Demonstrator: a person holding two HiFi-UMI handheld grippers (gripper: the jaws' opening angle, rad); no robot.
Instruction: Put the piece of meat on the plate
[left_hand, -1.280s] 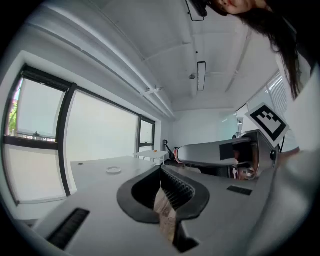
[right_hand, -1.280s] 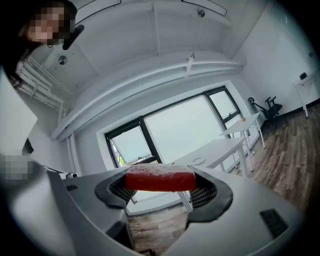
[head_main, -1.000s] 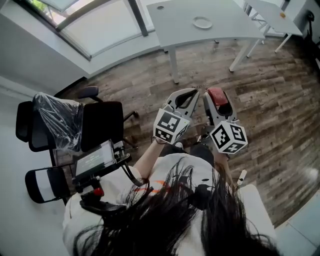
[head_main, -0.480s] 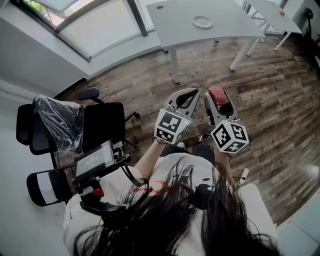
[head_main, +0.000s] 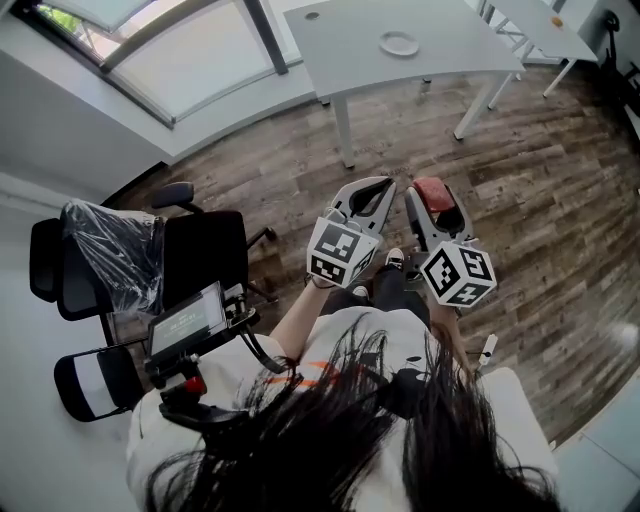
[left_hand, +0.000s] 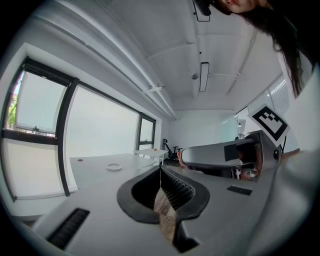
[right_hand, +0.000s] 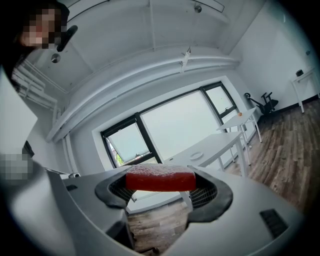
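A red slab of meat (right_hand: 160, 178) sits clamped between the jaws of my right gripper (right_hand: 161, 186); the head view shows the meat (head_main: 436, 192) at the tip of that gripper (head_main: 434, 200), held over the wooden floor. My left gripper (head_main: 366, 198) is beside it, its jaws closed together with nothing in them, as the left gripper view (left_hand: 161, 176) confirms. A small white plate (head_main: 399, 43) rests on the grey table (head_main: 350, 55) well ahead of both grippers. The plate (right_hand: 195, 156) also shows far off in the right gripper view and the plate (left_hand: 114, 167) in the left gripper view.
A black office chair (head_main: 205, 250) with a plastic-wrapped bundle (head_main: 115, 245) stands at the left, next to a stand with a small screen (head_main: 185, 322). A second white table (head_main: 535, 22) with a small orange thing is at the far right. Large windows (head_main: 190, 50) run behind the grey table.
The view has shifted slightly, with the table and plate a little higher in the picture. Both grippers hold the same pose, the meat still gripped.
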